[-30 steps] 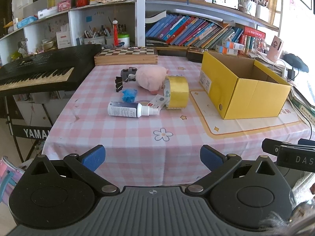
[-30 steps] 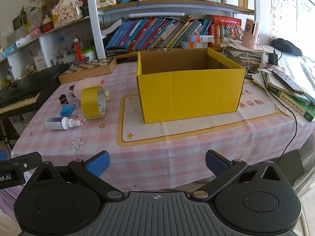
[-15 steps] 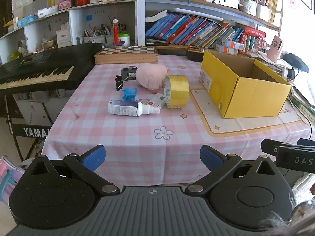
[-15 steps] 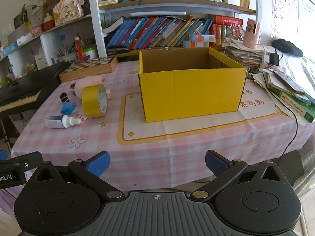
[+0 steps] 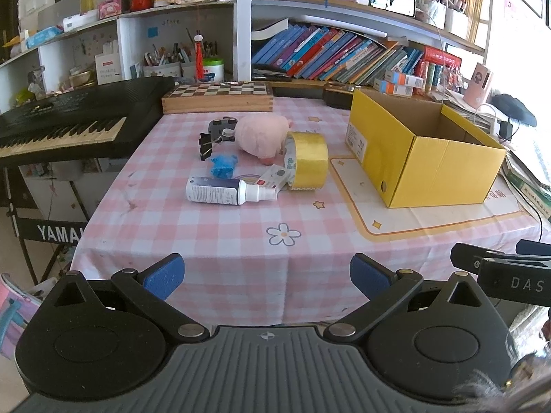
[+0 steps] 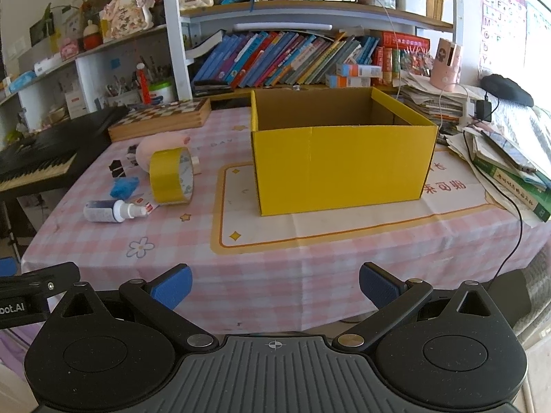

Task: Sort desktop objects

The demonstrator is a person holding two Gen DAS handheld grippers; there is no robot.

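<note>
A cluster lies on the pink checked tablecloth (image 5: 213,227): a white spray bottle (image 5: 220,191) on its side, a yellow tape roll (image 5: 308,161) on edge, a pink plush (image 5: 263,136), a blue crumpled item (image 5: 224,165), a black binder clip (image 5: 205,144) and a small card (image 5: 273,179). An open yellow cardboard box (image 5: 423,158) stands to the right; it also shows in the right wrist view (image 6: 341,158). My left gripper (image 5: 267,275) is open and empty off the table's front edge. My right gripper (image 6: 275,284) is open and empty, facing the box.
A wooden chessboard box (image 5: 218,96) sits at the table's back. A black keyboard (image 5: 69,120) stands at the left. Bookshelves (image 5: 344,55) rise behind. Stacked books and papers with a cable (image 6: 506,168) lie right of the box.
Both grippers have drifted slightly; the table objects sit a little lower and nearer in view. Nothing was grasped or moved.
</note>
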